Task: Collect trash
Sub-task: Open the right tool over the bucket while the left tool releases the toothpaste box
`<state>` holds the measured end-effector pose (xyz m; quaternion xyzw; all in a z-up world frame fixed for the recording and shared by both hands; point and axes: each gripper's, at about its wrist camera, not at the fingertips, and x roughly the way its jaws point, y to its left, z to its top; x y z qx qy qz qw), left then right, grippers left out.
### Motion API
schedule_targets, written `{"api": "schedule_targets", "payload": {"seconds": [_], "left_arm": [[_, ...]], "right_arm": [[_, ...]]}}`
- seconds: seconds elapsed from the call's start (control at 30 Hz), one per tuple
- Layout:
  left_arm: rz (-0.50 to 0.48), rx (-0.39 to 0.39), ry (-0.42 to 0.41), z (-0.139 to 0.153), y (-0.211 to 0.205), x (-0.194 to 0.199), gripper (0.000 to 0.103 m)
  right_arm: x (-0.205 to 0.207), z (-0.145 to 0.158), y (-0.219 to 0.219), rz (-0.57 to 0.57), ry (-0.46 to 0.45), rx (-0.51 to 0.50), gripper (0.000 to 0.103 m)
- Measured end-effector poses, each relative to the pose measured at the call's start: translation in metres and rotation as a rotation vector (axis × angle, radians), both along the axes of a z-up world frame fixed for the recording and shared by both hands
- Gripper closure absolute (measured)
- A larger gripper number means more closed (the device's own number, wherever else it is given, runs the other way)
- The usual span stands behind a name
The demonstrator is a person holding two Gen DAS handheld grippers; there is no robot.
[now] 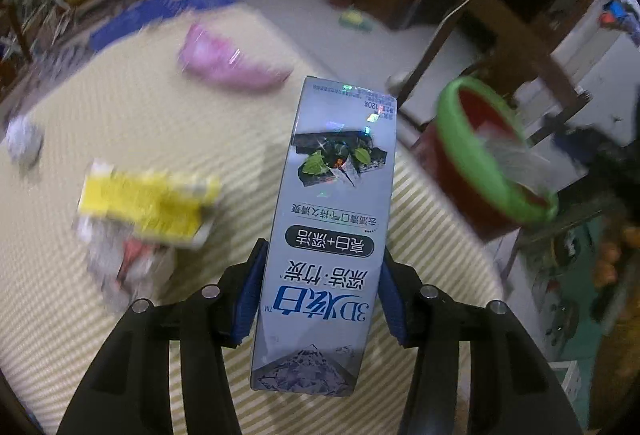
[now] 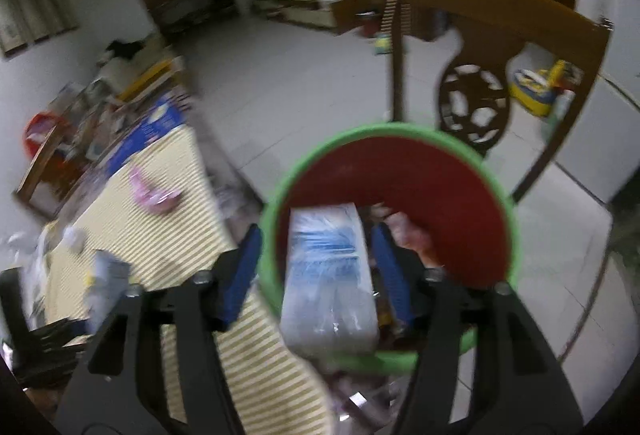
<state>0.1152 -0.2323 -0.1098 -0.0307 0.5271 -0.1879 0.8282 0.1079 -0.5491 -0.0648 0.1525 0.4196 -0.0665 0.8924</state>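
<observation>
Two pieces are in hand: a box [image 1: 332,227] is pinched by the left gripper [image 1: 320,291] over the table [image 1: 120,139], and a packet [image 2: 328,275] lies loose between the right gripper's [image 2: 316,271] spread jaws above the bin [image 2: 512,219] — some trash already inside. Several scraps — a yellow pack [image 1: 148,203], a pink wrapper [image 1: 228,59] — are left.

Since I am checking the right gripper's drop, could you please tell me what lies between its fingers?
In the right wrist view, a white tissue pack lies between the fingers, over the green-rimmed red bin.
</observation>
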Motion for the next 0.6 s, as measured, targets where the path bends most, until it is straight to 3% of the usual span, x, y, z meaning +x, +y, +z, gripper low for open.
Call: {"api": "schedule_targets", "payload": {"seconds": [0.1, 0.2, 0.43, 0.6], "left_arm": [[-0.06, -0.05, -0.045, 0.022, -0.028, 0.009, 0.054], [-0.149, -0.084, -0.069, 0.035, -0.074, 0.018, 0.054], [-0.349, -0.099, -0.086, 0.034, -0.178, 0.029, 0.054], [-0.4, -0.1, -0.1, 0.041, -0.226, 0.037, 0.052]], "right_arm": [[-0.01, 0.012, -0.016, -0.043, -0.071, -0.014, 0.027], [-0.02, 0.015, -0.025, -0.061, -0.088, -0.025, 0.023], [-0.061, 0.009, -0.063, -0.183, -0.088, 0.005, 0.022], [-0.087, 0.01, -0.088, -0.264, -0.09, 0.01, 0.022]]}}
